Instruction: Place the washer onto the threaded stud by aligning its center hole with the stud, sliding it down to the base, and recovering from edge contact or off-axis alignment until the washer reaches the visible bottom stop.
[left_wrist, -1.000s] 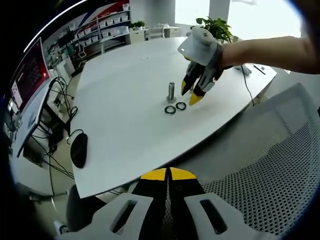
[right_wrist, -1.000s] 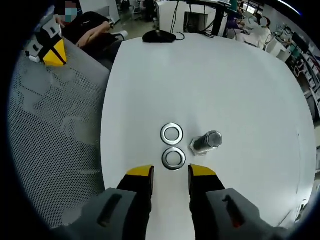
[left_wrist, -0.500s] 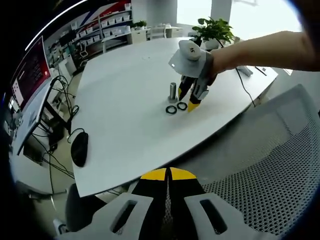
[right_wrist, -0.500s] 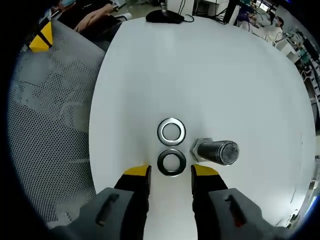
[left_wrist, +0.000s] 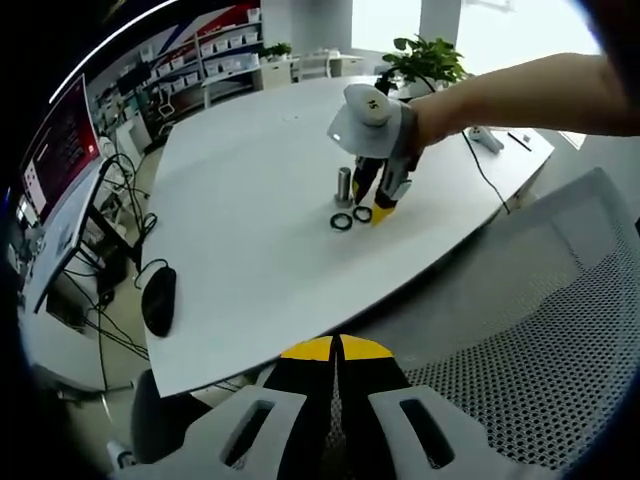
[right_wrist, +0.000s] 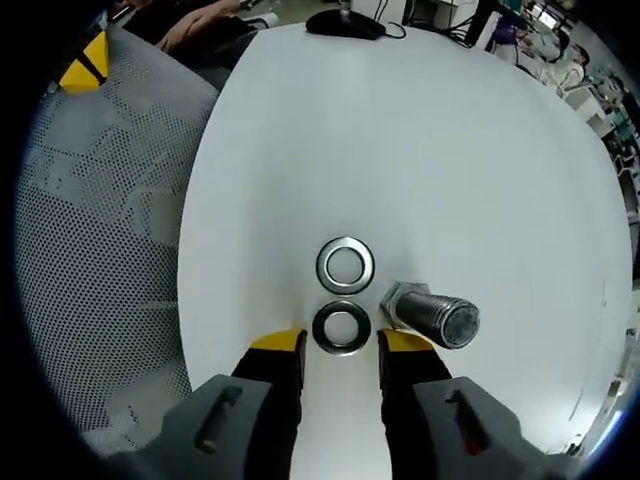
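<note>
Two metal washers lie flat on the white table (right_wrist: 420, 150): a near washer (right_wrist: 341, 329) and a far washer (right_wrist: 345, 265). Beside them the threaded stud (right_wrist: 437, 318) stands upright on its hex base. My right gripper (right_wrist: 340, 342) is open, its yellow fingertips (right_wrist: 278, 342) reaching either side of the near washer's closest edge. In the left gripper view, the right gripper (left_wrist: 376, 207) hangs low over the washers (left_wrist: 352, 217), next to the stud (left_wrist: 344, 185). My left gripper (left_wrist: 337, 348) is shut with nothing in it, held back over a chair.
A grey mesh chair (left_wrist: 560, 330) sits by the table's edge and also appears as the chair (right_wrist: 100, 250). A black mouse (left_wrist: 158, 298) and cables lie at one end of the table. A potted plant (left_wrist: 425, 60) stands at the far side.
The right gripper has come down and closer to the near washer, so its open tips now flank the washer's edge. The left gripper has stayed still.
</note>
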